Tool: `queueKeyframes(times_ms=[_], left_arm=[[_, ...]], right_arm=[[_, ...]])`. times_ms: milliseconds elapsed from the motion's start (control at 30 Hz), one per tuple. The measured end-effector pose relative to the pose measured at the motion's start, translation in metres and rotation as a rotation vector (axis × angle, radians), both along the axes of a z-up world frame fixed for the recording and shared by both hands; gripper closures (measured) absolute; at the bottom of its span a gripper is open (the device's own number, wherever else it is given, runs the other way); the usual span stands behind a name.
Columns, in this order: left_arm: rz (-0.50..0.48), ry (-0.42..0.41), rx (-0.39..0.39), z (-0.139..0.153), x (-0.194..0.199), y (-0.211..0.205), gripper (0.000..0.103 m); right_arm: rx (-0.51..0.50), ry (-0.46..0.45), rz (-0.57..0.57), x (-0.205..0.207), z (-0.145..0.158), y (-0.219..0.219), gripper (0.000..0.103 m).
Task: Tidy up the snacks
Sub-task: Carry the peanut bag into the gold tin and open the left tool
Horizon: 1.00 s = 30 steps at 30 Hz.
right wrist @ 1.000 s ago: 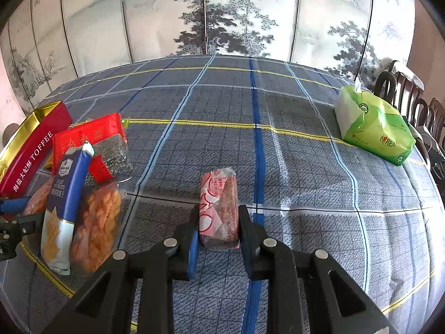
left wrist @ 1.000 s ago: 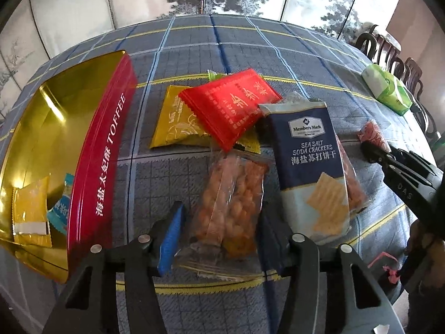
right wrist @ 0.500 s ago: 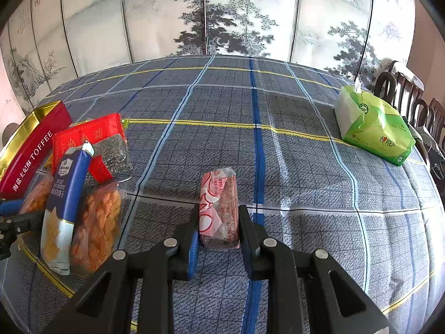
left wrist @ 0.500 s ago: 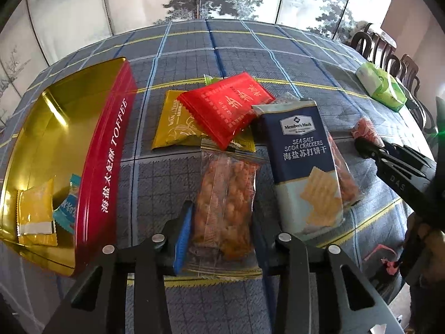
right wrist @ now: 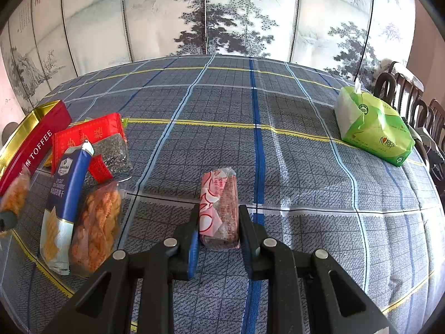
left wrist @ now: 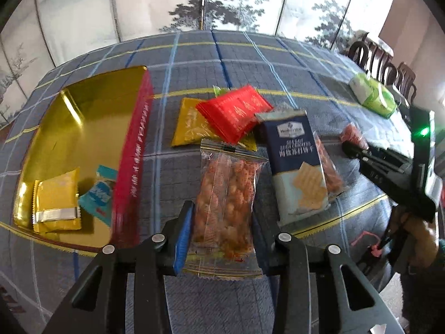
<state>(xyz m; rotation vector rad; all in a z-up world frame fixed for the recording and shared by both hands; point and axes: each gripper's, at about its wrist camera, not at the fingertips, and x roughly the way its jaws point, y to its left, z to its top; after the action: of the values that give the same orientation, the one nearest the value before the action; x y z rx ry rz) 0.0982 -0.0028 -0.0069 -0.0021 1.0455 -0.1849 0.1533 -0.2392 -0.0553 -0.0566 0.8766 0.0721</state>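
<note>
My left gripper (left wrist: 221, 228) is shut on a clear bag of orange snacks (left wrist: 226, 192), held a little above the cloth. To its left lies the red and gold toffee tin (left wrist: 133, 150), with a yellow packet (left wrist: 57, 203) and a blue packet (left wrist: 97, 194) inside. Beyond the bag lie a red packet (left wrist: 235, 112), a yellow packet (left wrist: 192, 125) and a navy soda cracker pack (left wrist: 296, 153). My right gripper (right wrist: 219, 224) is shut on a pink wrapped snack (right wrist: 219, 206) that rests on the tablecloth; that gripper also shows at the right of the left wrist view.
A green tissue pack (right wrist: 372, 125) sits at the far right of the table. Dark wooden chairs (right wrist: 408, 97) stand past that edge. A painted folding screen (right wrist: 222, 14) backs the table. A second clear bag of orange snacks (right wrist: 96, 222) lies beside the cracker pack (right wrist: 65, 192).
The left gripper's jaws closed on the clear bag of orange snacks, then lifted it off the cloth and toward the tin. The right gripper and its pink snack stayed put.
</note>
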Motion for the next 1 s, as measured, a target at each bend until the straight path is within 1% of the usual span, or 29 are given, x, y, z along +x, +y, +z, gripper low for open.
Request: queueKeyframes(times_ms=[167, 300, 400, 533, 600, 667, 733, 1000], left_arm=[[0.025, -0.057, 0.010, 0.023, -0.001, 0.019, 0.068], [0.094, -0.097, 0.026, 0.037, 0.005, 0.050, 0.068], [0.147, -0.101, 0.034, 0.040, 0.008, 0.076, 0.068], [0.223, -0.093, 0.075, 0.035, 0.016, 0.112, 0.068], [0.255, -0.076, 0.082, 0.030, 0.018, 0.128, 0.068], [0.272, -0.065, 0.087, 0.025, 0.018, 0.140, 0.068], [0.282, -0.056, 0.107, 0.020, 0.019, 0.148, 0.068], [0.299, -0.022, 0.137, 0.002, 0.023, 0.168, 0.068]], right_arm=[[-0.001, 0.000, 0.000, 0.000, 0.000, 0.000, 0.078], [-0.002, 0.000, 0.000, 0.000, 0.000, 0.000, 0.078], [-0.003, 0.000, 0.000, 0.000, 0.000, 0.000, 0.078], [-0.003, 0.000, 0.000, 0.000, 0.000, 0.001, 0.078], [-0.003, 0.000, 0.000, 0.000, 0.000, 0.001, 0.078], [-0.003, 0.000, 0.000, 0.000, 0.000, 0.001, 0.078], [-0.004, 0.000, 0.000, 0.001, 0.000, 0.001, 0.078], [-0.008, -0.001, -0.001, 0.001, 0.000, 0.000, 0.078]])
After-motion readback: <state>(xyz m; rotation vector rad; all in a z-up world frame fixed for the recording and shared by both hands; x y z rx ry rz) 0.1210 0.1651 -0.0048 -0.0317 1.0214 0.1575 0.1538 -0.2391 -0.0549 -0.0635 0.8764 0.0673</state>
